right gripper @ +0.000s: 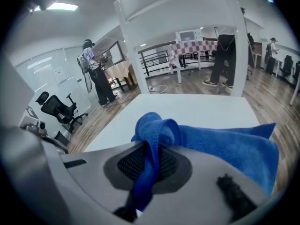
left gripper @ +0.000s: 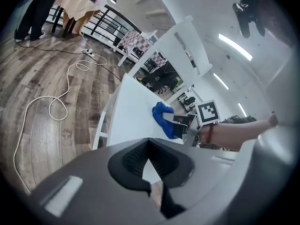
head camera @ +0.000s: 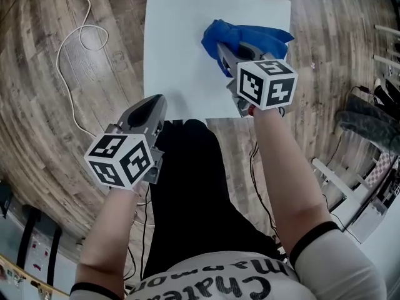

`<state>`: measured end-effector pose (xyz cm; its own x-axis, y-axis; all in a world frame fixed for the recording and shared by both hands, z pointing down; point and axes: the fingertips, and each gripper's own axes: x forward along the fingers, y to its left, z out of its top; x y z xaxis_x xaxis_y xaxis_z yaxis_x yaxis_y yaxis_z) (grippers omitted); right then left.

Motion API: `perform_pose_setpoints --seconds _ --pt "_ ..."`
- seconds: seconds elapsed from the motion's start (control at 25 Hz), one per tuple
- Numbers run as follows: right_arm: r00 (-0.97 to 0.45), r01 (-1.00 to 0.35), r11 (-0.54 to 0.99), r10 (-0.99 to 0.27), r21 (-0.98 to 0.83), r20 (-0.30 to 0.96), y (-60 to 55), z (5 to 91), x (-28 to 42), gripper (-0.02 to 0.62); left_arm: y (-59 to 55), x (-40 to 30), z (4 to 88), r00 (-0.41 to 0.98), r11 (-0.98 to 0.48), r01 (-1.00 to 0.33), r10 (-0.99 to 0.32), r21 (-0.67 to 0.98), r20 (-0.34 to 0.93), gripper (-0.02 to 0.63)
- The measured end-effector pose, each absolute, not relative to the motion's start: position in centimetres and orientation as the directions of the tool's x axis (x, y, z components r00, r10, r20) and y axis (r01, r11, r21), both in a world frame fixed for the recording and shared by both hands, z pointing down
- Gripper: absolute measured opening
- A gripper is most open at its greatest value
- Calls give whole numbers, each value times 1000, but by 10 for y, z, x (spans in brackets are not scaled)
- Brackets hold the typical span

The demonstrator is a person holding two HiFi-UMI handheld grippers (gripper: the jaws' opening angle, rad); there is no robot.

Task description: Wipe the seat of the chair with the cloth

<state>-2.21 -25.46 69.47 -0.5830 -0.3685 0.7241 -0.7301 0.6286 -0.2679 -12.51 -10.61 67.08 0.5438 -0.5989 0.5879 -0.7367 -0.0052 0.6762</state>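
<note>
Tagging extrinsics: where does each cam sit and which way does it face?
Head view: on the person's head, looking steeply down at the chair seat; shows left forearm, right forearm, a trouser leg, left gripper and right gripper.
Left gripper view: on the left gripper, looking along its shut, empty jaws across the seat to the blue cloth; shows the right forearm.
Right gripper view: on the right gripper, looking over the seat toward the chair back; shows only its jaws, shut on the cloth.
Shared: seat and cloth, all three.
</note>
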Motion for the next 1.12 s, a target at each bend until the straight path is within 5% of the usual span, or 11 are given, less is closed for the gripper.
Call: perform_pose_setpoints --seconds 0.84,1.0,1.12 --pt "-306 -929 356 -593 -99 745 -286 691 188 34 -135 -24 674 568 -80 -750 -586 656 578 6" --pt "-182 -897 423 -615 126 767 -273 676 213 34 -129 -19 679 515 -38 -785 -596 619 616 6" --pt "-337 -808 571 -651 146 681 -255 643 178 34 -127 -23 678 490 -28 -795 -620 606 613 6"
